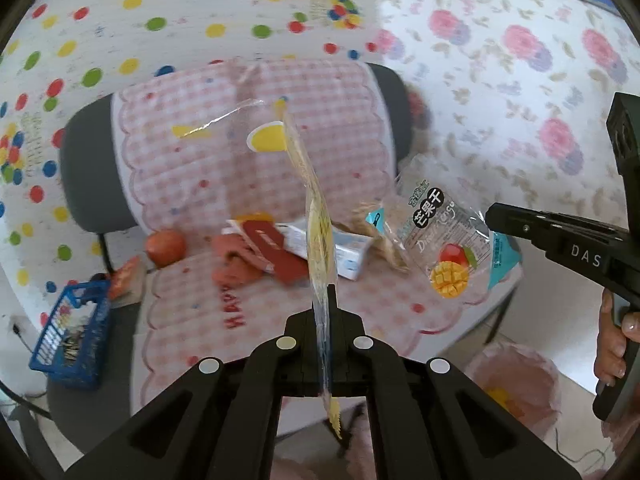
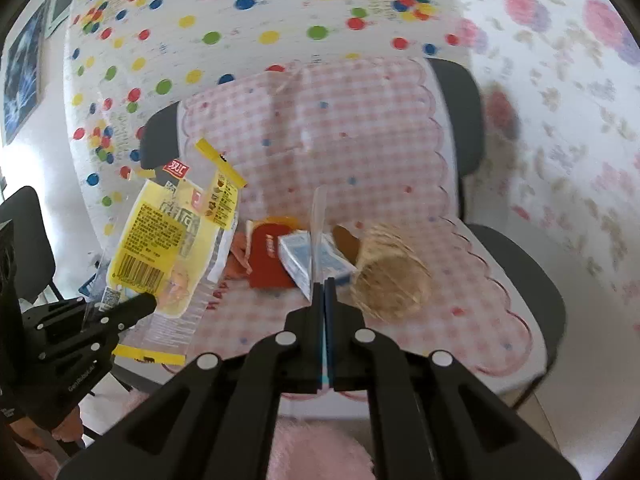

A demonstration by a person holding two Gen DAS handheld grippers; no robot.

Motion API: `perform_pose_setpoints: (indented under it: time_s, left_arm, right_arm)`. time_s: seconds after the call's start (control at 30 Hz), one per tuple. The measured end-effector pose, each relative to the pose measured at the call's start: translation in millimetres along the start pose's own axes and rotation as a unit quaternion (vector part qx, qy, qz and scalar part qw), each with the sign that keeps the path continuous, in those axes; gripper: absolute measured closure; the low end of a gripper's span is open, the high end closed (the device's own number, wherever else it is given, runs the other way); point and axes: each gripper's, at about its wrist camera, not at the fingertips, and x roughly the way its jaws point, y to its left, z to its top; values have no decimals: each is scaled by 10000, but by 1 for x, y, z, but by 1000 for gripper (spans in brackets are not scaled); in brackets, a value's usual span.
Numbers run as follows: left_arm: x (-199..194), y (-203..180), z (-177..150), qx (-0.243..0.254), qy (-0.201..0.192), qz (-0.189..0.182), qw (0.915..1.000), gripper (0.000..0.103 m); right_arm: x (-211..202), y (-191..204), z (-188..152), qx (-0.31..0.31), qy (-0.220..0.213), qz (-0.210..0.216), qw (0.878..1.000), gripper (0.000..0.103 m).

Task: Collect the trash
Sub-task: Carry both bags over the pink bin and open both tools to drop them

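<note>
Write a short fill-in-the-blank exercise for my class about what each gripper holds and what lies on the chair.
1. The left gripper is shut on a wrapper whose main colour is ____.
2. The mango packet is held by the ____ gripper.
3. The round red fruit rests on the chair's ____ checked cushion.
4. On the floor beside the chair stands a small ____ basket.

Missing words: yellow; right; pink; blue
</note>
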Motion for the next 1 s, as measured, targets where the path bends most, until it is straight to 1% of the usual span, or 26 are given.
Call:
perform_pose_setpoints:
  time_s: [0.2, 0.37, 0.5, 0.67, 0.77, 0.9, 1.0]
  left_arm:
    - [1, -38, -9, 248, 54, -535, 9982, 102]
    - [6, -73, -18, 472, 99, -1070, 9931, 102]
    - [10, -109, -29, 809, 217, -1515, 9849, 102]
    - [15, -147, -43, 1178, 330, -1935, 9734, 102]
    - [21, -164, -49, 1311, 428, -2059, 9688, 102]
    - [33, -189, -61, 1562, 629, -2183, 9612, 102]
    - [40, -201, -65, 1648, 727, -2246, 9577, 102]
  right_arm:
    - [-37, -25, -24, 208, -4, -481, 9986, 102]
    - [-73, -44, -47, 352, -39, -1014, 9942, 102]
    - [-100, -59, -70, 501, 10, -1498, 9874, 102]
    - [-121, -75, -96, 746, 144, -1892, 9790, 102]
    - [-128, -82, -112, 858, 274, -2049, 9746, 102]
    - [-130, -91, -127, 969, 461, -2144, 9708, 102]
    - [-128, -101, -136, 1121, 569, -2163, 9682, 102]
